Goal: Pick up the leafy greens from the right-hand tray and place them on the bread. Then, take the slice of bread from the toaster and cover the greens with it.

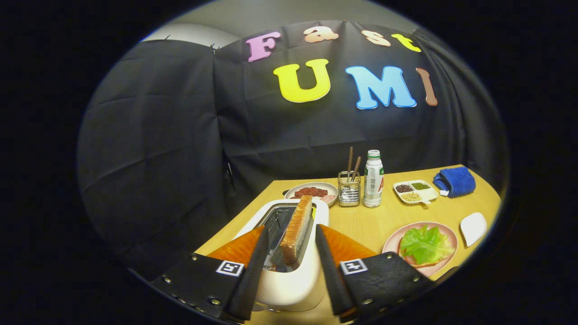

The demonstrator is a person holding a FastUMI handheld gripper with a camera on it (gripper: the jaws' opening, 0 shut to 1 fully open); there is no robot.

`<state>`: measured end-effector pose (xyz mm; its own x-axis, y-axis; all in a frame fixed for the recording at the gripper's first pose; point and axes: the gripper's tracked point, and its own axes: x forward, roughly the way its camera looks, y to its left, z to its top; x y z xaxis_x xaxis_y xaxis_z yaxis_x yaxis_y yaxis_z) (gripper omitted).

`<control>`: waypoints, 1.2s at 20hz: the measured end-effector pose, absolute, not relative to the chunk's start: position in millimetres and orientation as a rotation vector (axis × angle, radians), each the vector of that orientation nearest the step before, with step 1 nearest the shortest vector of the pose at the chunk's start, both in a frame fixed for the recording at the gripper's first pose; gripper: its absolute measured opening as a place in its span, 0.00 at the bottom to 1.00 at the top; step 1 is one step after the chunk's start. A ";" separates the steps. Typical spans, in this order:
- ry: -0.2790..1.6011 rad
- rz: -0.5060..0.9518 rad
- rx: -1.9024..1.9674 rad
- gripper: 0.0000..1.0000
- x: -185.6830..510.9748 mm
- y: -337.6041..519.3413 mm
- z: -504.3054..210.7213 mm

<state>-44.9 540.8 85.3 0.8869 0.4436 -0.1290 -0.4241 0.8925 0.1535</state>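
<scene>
A white toaster (293, 280) stands on the wooden table right under my gripper (293, 253). A slice of bread (298, 228) stands upright in its slot, edge on, between my two fingers. The fingers are open, one on each side of the slice, with a gap to it on both sides. To the right of the fingers a pink plate (445, 234) holds a slice of bread (426, 263) with the leafy greens (424, 243) lying on top.
Beyond the toaster are a plate of red food (311, 192), a wire holder with chopsticks (349, 189) and a white bottle (373, 180). Further right lie a divided dish of beans (414, 191), a blue cloth (455, 180) and a small white dish (473, 228).
</scene>
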 end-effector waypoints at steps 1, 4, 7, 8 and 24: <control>0.155 0.448 0.117 0.18 -46.6 541.6 86.2; 0.161 0.439 0.100 0.24 -43.2 544.3 80.0; 0.149 0.448 0.087 0.08 -43.0 547.1 82.7; 0.147 0.449 0.087 0.08 -40.3 547.9 81.3; -0.013 0.415 0.297 0.08 -47.2 462.4 161.9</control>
